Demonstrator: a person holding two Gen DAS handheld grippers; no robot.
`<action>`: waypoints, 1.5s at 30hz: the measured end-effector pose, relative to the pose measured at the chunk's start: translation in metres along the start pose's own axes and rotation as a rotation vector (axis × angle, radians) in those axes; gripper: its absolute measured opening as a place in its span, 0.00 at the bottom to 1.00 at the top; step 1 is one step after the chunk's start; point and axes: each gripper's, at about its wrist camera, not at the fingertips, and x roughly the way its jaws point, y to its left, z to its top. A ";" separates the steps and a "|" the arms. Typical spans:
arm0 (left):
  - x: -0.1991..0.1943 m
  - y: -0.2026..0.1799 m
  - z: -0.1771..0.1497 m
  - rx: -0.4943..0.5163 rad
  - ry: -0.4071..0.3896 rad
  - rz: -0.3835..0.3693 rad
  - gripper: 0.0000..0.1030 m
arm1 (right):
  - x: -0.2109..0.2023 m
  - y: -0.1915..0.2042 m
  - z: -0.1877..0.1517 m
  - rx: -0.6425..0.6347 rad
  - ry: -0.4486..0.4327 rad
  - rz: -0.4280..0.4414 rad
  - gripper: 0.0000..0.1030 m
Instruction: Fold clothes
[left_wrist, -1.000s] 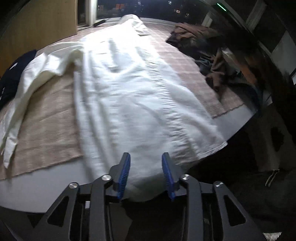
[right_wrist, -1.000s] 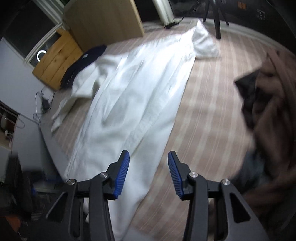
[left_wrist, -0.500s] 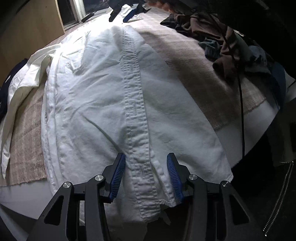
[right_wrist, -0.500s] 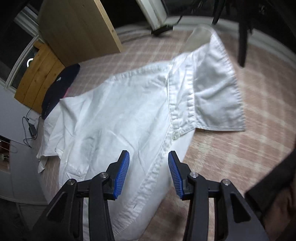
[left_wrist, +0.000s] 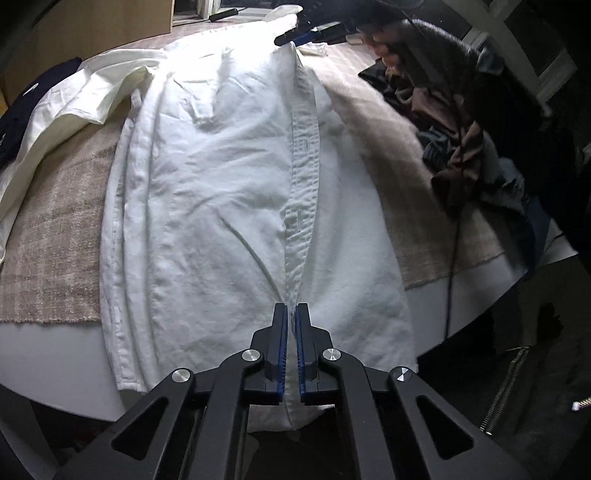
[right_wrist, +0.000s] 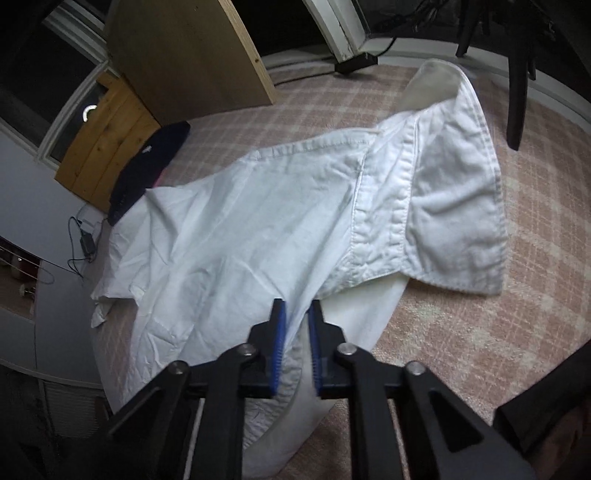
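A white button-up shirt (left_wrist: 221, 184) lies lengthwise on a checked cloth (left_wrist: 55, 229), its button placket (left_wrist: 303, 166) running away from me. My left gripper (left_wrist: 290, 308) is at the hem end, its jaws closing, and the blue pads pinch the placket fabric. In the right wrist view the shirt (right_wrist: 240, 229) shows its collar (right_wrist: 454, 184) spread to the right. My right gripper (right_wrist: 296, 306) is closing just below the collar with a fold of shirt fabric squeezed between its pads. It also shows at the far collar end as the right gripper (left_wrist: 310, 33). One sleeve (left_wrist: 74, 96) trails off left.
A pile of brown and dark clothes (left_wrist: 461, 122) lies right of the shirt, with a thin cable (left_wrist: 452, 258) hanging over the table edge. A dark navy garment (right_wrist: 147, 166) sits at the far left corner. A wooden board (right_wrist: 192, 55) and a dark stand leg (right_wrist: 517, 92) rise behind.
Both grippers went from open to pinched on the shirt. The left one shifted onto the placket at the hem; the right one moved up the shirt to the collar end.
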 end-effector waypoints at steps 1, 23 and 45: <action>-0.002 0.002 0.000 -0.006 0.007 -0.018 0.06 | -0.002 0.000 0.000 -0.004 0.000 0.001 0.10; 0.023 -0.012 -0.001 0.016 0.051 0.069 0.25 | -0.012 0.006 -0.003 -0.051 -0.011 0.006 0.06; 0.012 0.007 0.004 -0.122 -0.007 -0.052 0.37 | -0.018 0.019 0.010 -0.060 -0.041 -0.004 0.05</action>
